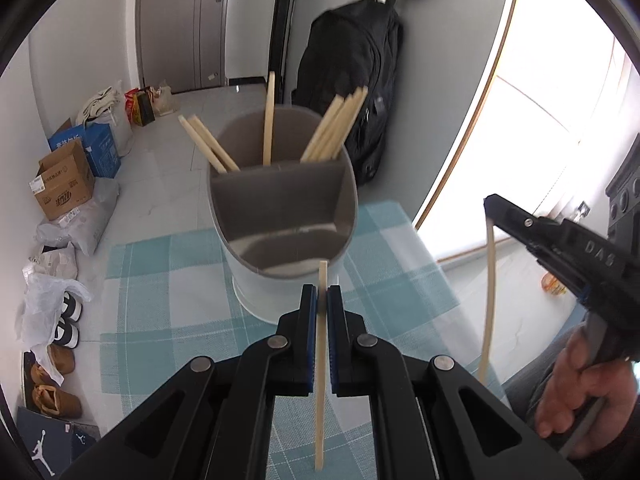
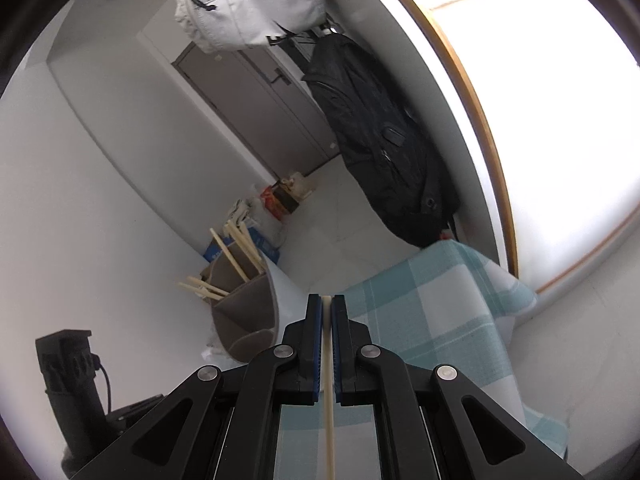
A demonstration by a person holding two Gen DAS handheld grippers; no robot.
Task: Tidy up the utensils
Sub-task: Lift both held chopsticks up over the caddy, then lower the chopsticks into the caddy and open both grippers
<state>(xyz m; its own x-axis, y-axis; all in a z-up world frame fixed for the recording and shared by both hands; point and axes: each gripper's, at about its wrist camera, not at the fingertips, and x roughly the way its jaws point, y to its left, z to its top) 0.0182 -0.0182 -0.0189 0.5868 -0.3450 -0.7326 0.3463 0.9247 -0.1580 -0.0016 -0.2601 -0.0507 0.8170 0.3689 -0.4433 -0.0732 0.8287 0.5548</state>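
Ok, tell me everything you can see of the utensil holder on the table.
The utensil holder is an oval tub, pale outside and grey-brown inside, looking like plastic. A divider wall splits it in two. It stands upright on the checked tablecloth. The far compartment holds several wooden chopsticks leaning outward; the near compartment looks empty. Neither gripper touches it.

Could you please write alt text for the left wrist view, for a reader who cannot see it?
The left gripper is shut on a pale wooden chopstick before a grey divided plastic utensil holder, whose rear compartment holds more chopsticks, on a teal checked tablecloth. At right, the right gripper holds another chopstick.
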